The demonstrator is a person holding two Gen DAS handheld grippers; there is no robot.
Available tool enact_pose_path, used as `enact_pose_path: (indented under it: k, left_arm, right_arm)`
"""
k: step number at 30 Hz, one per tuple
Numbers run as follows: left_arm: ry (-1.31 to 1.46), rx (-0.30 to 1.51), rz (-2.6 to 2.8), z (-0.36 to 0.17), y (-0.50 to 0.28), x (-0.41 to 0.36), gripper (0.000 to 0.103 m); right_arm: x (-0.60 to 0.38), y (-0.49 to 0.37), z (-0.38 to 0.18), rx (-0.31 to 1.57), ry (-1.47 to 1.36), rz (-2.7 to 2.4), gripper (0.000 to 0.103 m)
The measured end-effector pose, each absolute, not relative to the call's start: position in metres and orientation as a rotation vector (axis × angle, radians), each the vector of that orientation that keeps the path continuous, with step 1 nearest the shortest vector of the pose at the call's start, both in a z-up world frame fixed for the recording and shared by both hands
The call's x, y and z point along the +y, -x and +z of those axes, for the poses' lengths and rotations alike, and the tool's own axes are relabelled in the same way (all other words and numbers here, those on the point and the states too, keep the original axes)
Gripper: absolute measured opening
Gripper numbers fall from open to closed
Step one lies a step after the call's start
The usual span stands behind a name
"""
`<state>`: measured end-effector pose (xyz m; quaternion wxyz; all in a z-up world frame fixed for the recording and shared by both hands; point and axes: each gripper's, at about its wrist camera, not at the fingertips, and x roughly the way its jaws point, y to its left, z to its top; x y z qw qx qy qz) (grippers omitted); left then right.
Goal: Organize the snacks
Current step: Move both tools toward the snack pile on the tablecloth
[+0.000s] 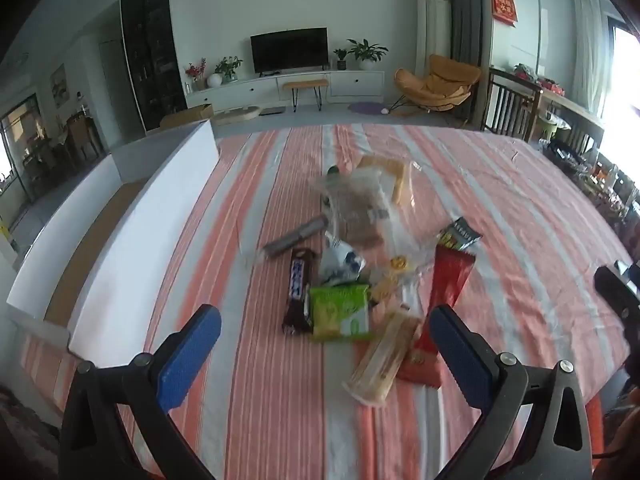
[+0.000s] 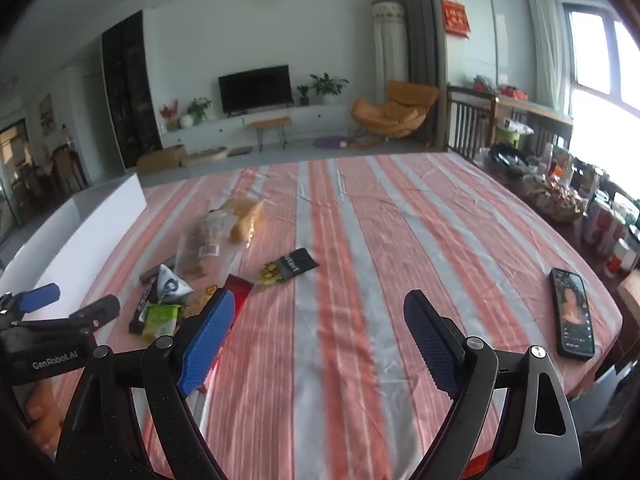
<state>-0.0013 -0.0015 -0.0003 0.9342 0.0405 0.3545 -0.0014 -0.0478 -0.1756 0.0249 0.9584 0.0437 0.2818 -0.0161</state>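
A heap of snacks lies on the striped tablecloth point(image 1: 500, 200): a dark chocolate bar point(image 1: 299, 290), a green packet point(image 1: 341, 312), a red packet point(image 1: 442, 308), a pale wafer packet point(image 1: 384, 354), a clear bag of brown snacks point(image 1: 360, 208) and a black-and-yellow packet point(image 1: 460, 234). My left gripper point(image 1: 325, 316) is open and empty, hovering just short of the green packet. My right gripper point(image 2: 320, 300) is open and empty over bare cloth, to the right of the heap point(image 2: 180, 280). The black-and-yellow packet point(image 2: 290, 266) lies ahead of it.
A long white box point(image 1: 132, 216) with a brown floor stands along the table's left side, also in the right wrist view point(image 2: 80, 236). A phone point(image 2: 572, 314) lies near the right edge. Cluttered containers point(image 2: 560, 196) stand beyond the table at right.
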Motion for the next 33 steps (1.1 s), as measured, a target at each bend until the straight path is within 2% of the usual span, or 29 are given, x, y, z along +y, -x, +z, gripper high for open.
enact_pose_path:
  k: [3,8,10,15,33]
  left_arm:
    - [-0.085,0.691,0.013,-0.008,0.018,0.003,0.103]
    - [-0.031,0.743,0.009,-0.030,0.037,0.022,0.103]
    - [-0.005,0.799,0.014,-0.037,0.026,0.026,0.103]
    - [-0.008,0.792,0.040,-0.046,0.022,0.031,0.103]
    - [-0.055,0.922,0.026,-0.092,0.009,0.019,0.103]
  right_arm:
    - [-0.173,0.052,0.026,0.561,-0.031,-0.021,0.089]
    - [-0.148,0.063,0.014,0.551,0.039,-0.007,0.089]
    - [-0.146,0.076,0.000,0.512,0.043,0.001,0.089]
    - [-0.136,0.074,-0.003,0.481,0.079,0.000,0.089]
    - [-0.146,0.059,-0.033,0.640,-0.003,0.059,0.089]
